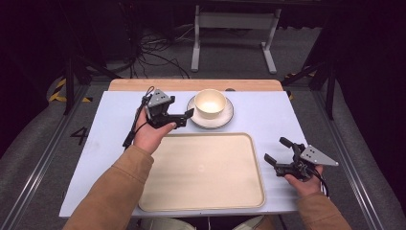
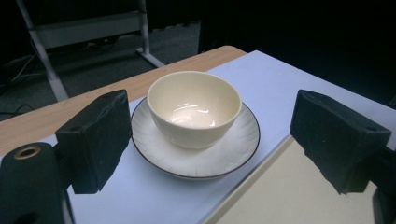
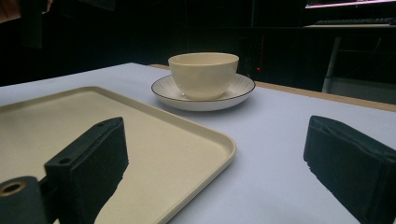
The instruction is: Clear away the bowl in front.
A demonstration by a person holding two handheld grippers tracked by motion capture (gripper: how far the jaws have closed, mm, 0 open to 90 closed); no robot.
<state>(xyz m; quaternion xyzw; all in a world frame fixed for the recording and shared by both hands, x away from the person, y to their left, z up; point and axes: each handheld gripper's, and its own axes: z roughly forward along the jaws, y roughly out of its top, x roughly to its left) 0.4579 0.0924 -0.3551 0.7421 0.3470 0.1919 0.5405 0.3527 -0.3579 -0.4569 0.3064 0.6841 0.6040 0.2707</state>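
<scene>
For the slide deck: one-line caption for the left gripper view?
Open left gripper faces a cream bowl on a saucer, beside a tray.

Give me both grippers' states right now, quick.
Left gripper: open, holding nothing, beside the white ribbed saucer carrying the cream ceramic bowl.
Right gripper: open, holding nothing.

Bowl (image 2: 194, 108) glossy glazed ceramic, centre frame. Plate (image 2: 196, 151) ribbed ceramic, dark rim. Tray (image 1: 201, 172) matt beige plastic, smooth. Table (image 1: 115, 120) matt pale sheet, wood strip at top. Gripper pads (image 2: 95, 140) rough black foam.
</scene>
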